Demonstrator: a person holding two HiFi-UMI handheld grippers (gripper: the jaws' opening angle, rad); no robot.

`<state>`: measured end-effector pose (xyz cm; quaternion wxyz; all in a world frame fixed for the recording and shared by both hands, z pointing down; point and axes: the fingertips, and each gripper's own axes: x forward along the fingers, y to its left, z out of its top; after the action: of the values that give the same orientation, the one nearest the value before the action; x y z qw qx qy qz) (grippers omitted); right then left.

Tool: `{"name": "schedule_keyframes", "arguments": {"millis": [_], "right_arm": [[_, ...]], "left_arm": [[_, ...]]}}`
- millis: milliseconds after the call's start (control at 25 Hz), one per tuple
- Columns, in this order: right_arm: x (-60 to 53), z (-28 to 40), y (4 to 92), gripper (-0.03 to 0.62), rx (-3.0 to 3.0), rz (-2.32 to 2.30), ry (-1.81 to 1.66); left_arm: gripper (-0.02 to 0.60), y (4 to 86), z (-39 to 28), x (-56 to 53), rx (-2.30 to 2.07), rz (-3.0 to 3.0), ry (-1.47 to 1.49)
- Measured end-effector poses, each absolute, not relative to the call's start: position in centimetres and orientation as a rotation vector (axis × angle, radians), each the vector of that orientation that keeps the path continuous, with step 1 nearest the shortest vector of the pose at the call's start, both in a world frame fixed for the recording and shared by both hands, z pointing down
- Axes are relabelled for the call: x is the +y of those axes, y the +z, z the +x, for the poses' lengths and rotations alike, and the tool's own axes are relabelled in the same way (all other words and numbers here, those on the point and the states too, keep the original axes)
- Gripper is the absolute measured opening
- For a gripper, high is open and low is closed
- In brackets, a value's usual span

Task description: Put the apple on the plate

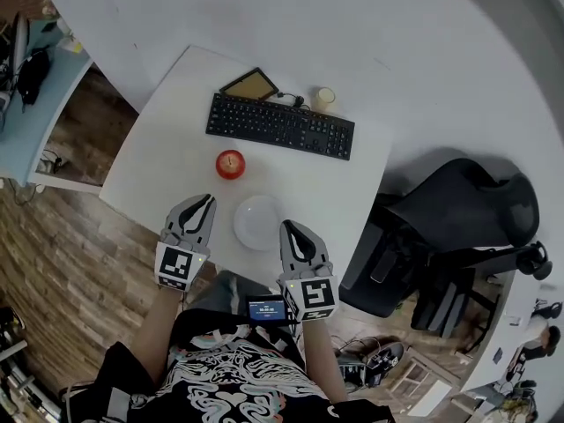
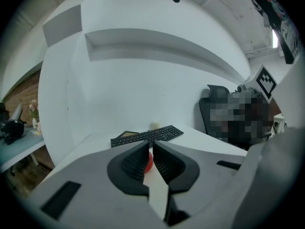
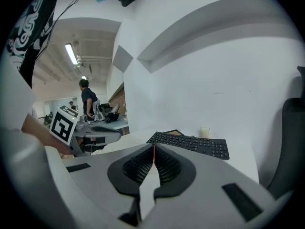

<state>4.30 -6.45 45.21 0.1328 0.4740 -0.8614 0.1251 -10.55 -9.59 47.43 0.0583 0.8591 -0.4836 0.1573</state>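
A red apple (image 1: 230, 163) sits on the white table (image 1: 167, 148), in front of the keyboard. Just right of it and nearer to me lies a white plate (image 1: 259, 223). My left gripper (image 1: 208, 199) hovers at the table's near edge, short of the apple and left of the plate, shut and empty. My right gripper (image 1: 287, 226) is at the plate's right rim, also shut and empty. In the left gripper view the apple (image 2: 150, 162) shows as a red patch beyond the shut left gripper (image 2: 150, 144). The right gripper (image 3: 153, 147) shows nothing between its pads.
A black keyboard (image 1: 280, 125) lies across the back of the table, with a brown tablet (image 1: 250, 84) and a small pale cup (image 1: 324, 98) behind it. A black office chair (image 1: 458, 227) stands to the right. Wooden floor lies left.
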Motion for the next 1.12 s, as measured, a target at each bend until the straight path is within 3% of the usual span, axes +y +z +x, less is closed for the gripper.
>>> {"name": "schedule_keyframes", "arguments": {"millis": [480, 840, 920, 1000, 1120], "right_arm": [[-13.3, 1.0, 46.7, 0.031, -2.578, 1.223, 0.384], [-15.2, -0.8, 50.5, 0.033, -2.548, 1.059, 0.474], [-15.5, -1.4, 51.3, 0.059, -2.545, 1.015, 0.523], [-15.8, -1.7, 52.4, 0.123, -2.534, 0.974, 0.556], [-16.6, -1.9, 53.9, 0.145, -2.522, 0.953, 0.570]], "left_arm": [[0.040, 50.8, -10.5, -12.1, -1.486, 2.574, 0.599], [0.146, 53.8, -11.0, -14.1, -1.476, 2.504, 0.597], [0.175, 54.4, -10.9, -14.6, -1.460, 2.507, 0.609], [0.186, 55.1, -10.7, -15.1, -1.438, 2.513, 0.619], [0.200, 56.3, -10.6, -16.0, -1.426, 2.521, 0.633]]}}
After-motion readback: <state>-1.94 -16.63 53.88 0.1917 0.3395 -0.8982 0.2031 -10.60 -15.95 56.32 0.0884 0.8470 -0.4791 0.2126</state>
